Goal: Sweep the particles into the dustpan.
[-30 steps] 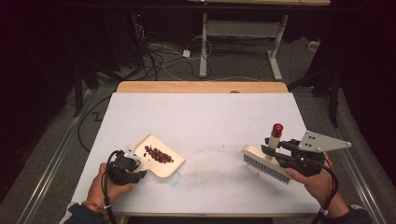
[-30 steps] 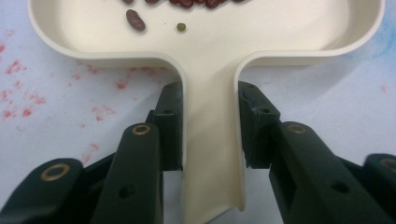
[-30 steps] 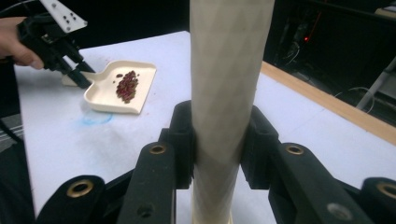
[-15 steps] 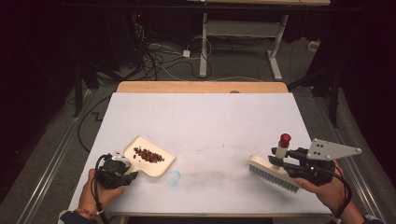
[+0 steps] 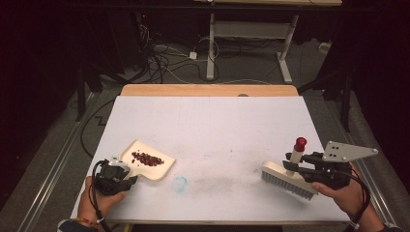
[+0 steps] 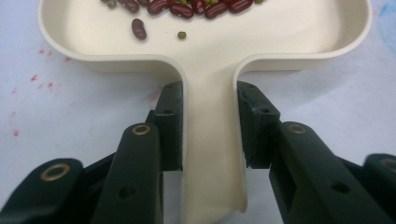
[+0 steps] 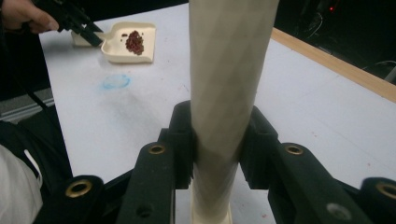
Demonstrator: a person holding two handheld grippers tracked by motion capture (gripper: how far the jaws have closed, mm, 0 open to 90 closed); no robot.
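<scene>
- My left gripper [image 6: 210,140] clamps the dustpan [image 5: 147,160] handle, near-left on the table [image 5: 212,125]; beans [image 5: 147,158] inside.
- My right gripper [image 7: 217,144] squeezes the brush [image 5: 289,178] handle, near-right.
- A blue smudge [image 5: 180,184], perhaps chalk, lies between.
- The handle blocks the bristles in my right gripper view.

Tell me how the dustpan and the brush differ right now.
The dustpan lies flat near the table's left front and holds red beans; the brush sits at the right front and holds nothing. The dustpan's handle lies level in the left gripper; the brush's red-tipped handle stands upright in the right gripper. Both are cream plastic, clamped by their handles.
</scene>
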